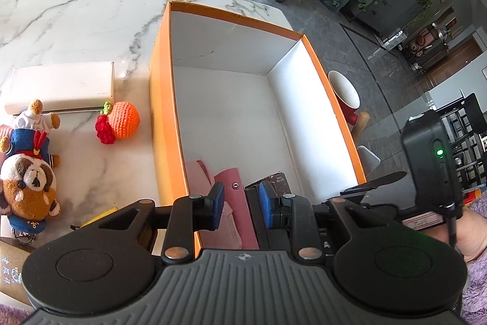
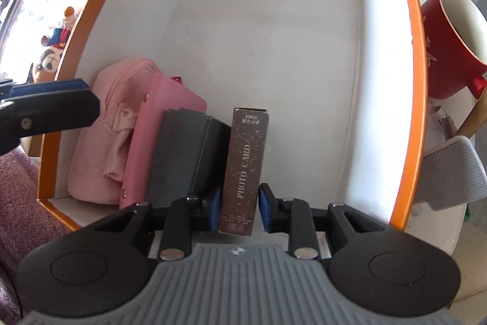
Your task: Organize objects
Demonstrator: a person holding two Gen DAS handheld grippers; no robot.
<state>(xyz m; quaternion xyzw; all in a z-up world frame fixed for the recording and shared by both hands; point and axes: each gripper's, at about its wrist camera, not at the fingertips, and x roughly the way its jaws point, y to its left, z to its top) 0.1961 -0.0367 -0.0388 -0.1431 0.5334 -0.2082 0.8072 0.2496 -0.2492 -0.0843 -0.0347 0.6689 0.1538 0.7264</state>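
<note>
The left gripper [image 1: 242, 204] hangs over the near end of the orange box [image 1: 161, 99], its blue pads drawn close together with nothing gripped between them; pink things in the box show through the gap below. In the left wrist view the box stands on a marble table [image 1: 76, 20], white inside and mostly bare toward its far end. Left of it lie a crocheted orange and red fruit [image 1: 120, 124], a flat white box [image 1: 61, 87] and a stuffed animal in blue clothes [image 1: 29, 172]. A red cup [image 1: 347, 96] stands just beyond the box's right wall. The right gripper's body [image 1: 429, 154] shows at the right, held by a hand [image 1: 468, 236] in a purple fleece sleeve.

In the right wrist view the right gripper [image 2: 239, 207] points steeply down into the box. A brown card box [image 2: 245, 172] marked PHOTO CARD stands on edge between its pads; the left pad looks to touch it, the right pad stands slightly off. The card box is against a dark grey case [image 2: 185, 154], then a pink case [image 2: 164, 118] and a pale pink pouch [image 2: 103, 142], all lined up along the box's near wall.
</note>
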